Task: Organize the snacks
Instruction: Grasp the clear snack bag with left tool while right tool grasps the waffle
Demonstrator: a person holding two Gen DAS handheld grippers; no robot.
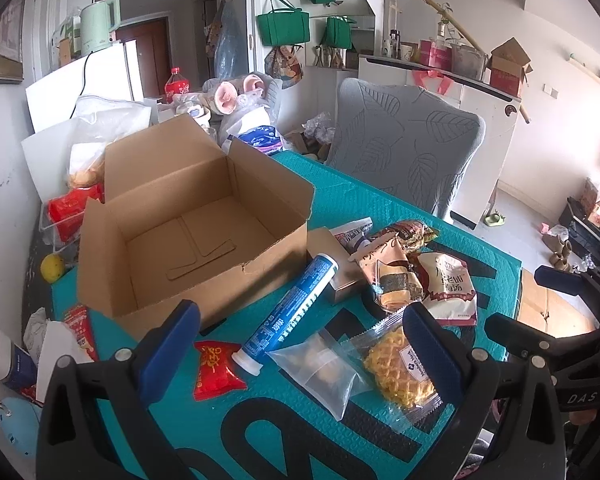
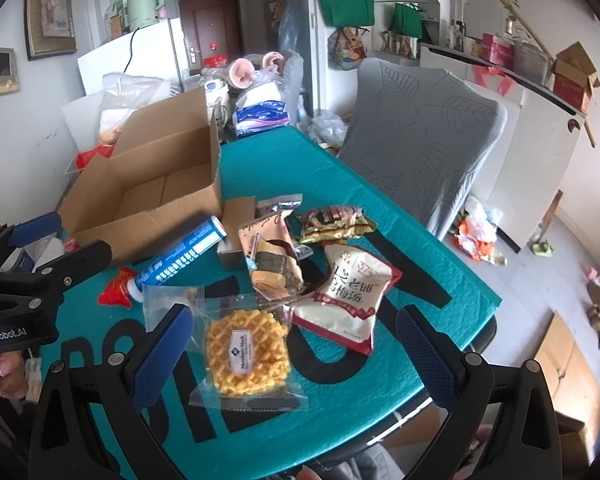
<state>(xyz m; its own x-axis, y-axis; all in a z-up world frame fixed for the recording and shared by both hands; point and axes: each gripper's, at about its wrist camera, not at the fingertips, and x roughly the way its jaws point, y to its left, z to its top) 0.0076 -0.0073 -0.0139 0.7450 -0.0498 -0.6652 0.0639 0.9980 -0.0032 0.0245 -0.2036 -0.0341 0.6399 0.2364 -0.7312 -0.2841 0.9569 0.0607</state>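
An open, empty cardboard box stands on the teal mat. Loose snacks lie right of it: a blue tube, a red packet, a clear bag, a yellow waffle snack, a seaweed roll pack, a white and red pouch and a dark packet. My left gripper hovers open over the tube and clear bag. My right gripper is open above the waffle snack, holding nothing.
A small brown carton leans against the big box. A grey chair stands at the table's far side. Red bags, a lemon and plastic bags crowd the box's left. The mat's right edge drops to the floor.
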